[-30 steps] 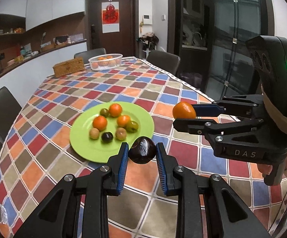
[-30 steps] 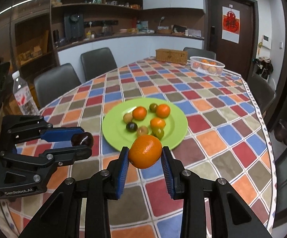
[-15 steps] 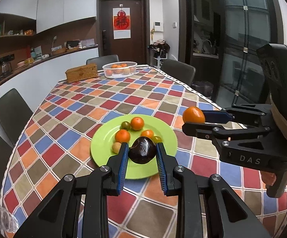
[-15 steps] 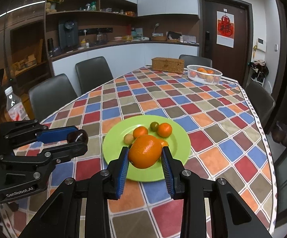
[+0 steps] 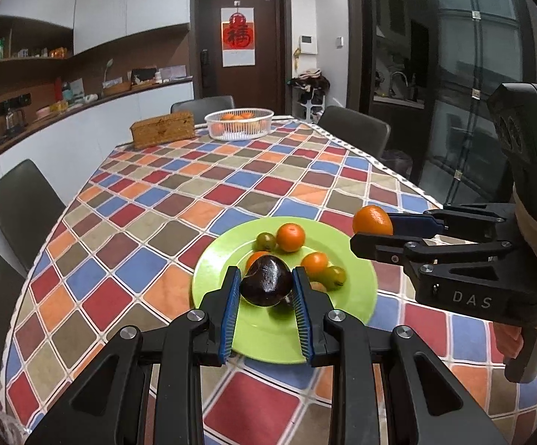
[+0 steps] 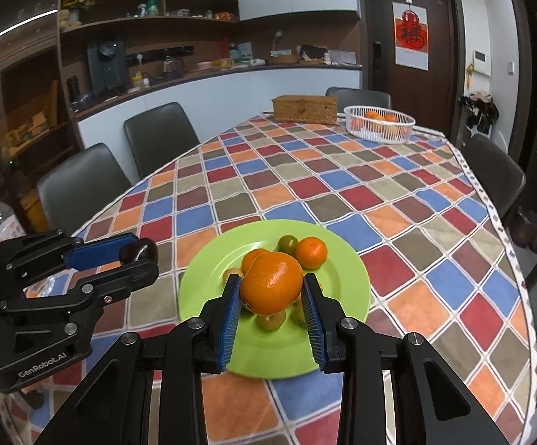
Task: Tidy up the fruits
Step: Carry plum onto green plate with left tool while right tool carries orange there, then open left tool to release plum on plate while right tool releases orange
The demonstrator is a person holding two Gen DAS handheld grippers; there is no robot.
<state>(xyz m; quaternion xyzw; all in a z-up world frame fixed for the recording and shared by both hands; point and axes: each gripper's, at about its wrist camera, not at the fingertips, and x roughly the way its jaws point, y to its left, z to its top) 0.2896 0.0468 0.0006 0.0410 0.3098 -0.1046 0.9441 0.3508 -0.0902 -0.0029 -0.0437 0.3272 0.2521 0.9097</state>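
Left hand-held gripper (image 5: 266,289) around glossy, dark, rounded plum (image 5: 266,285).

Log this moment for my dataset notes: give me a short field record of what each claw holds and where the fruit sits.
left claw: shut on dark plum
right claw: shut on orange
plate: green plate, fruit on it, on checkered tablecloth
far end: white basket with oranges, beside wicker box
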